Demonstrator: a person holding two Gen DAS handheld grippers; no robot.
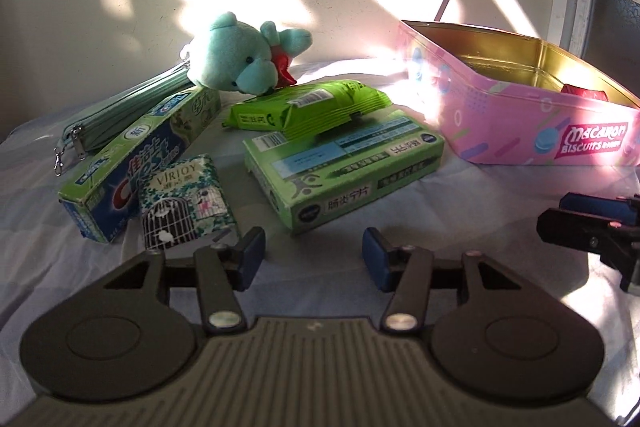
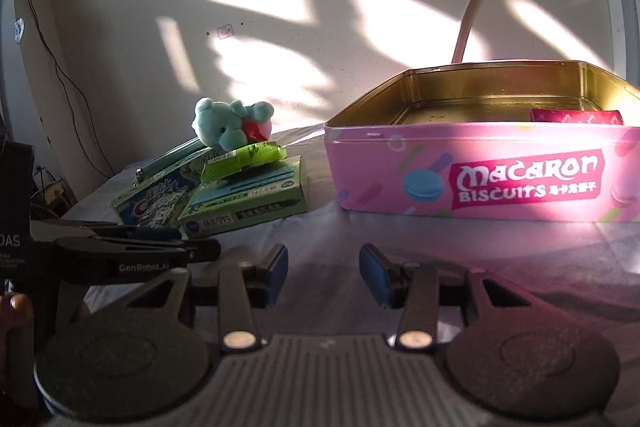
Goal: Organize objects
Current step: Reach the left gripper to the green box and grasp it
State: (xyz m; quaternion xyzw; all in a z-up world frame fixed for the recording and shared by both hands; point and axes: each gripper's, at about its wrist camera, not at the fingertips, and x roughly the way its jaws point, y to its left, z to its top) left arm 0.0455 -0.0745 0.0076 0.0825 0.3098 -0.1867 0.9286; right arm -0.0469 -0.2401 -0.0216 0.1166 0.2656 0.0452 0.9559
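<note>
Nearest the left tool (image 1: pixel 314 254), whose blue pads stand apart with nothing between them, the small Virjoy tissue pack (image 1: pixel 186 201) lies just ahead and a little to the left on the pale blue cloth (image 1: pixel 460 227) that covers the counter. Leaning beside it is the Crest toothpaste box (image 1: pixel 132 163), its long axis running away and to the right. Straight ahead sits the flat green medicine box (image 1: pixel 344 167), its long side running across the view, with the bright green snack packet (image 1: pixel 308 107) resting on its far edge. Beyond these lie a mint zip pouch (image 1: pixel 120 115) and the teal plush bear (image 1: pixel 244 55), whose muzzle touches the packet.

The right tool (image 2: pixel 323 273), likewise parted and empty, faces the open pink Macaron Biscuits tin (image 2: pixel 480 167), well right of the pile, with a red item (image 2: pixel 576 117) already inside. I judge the left hand nearer the loose things, the right hand nearer the tin; a likely first pick is the tissue pack or the medicine box, carried rightward into the tin.
</note>
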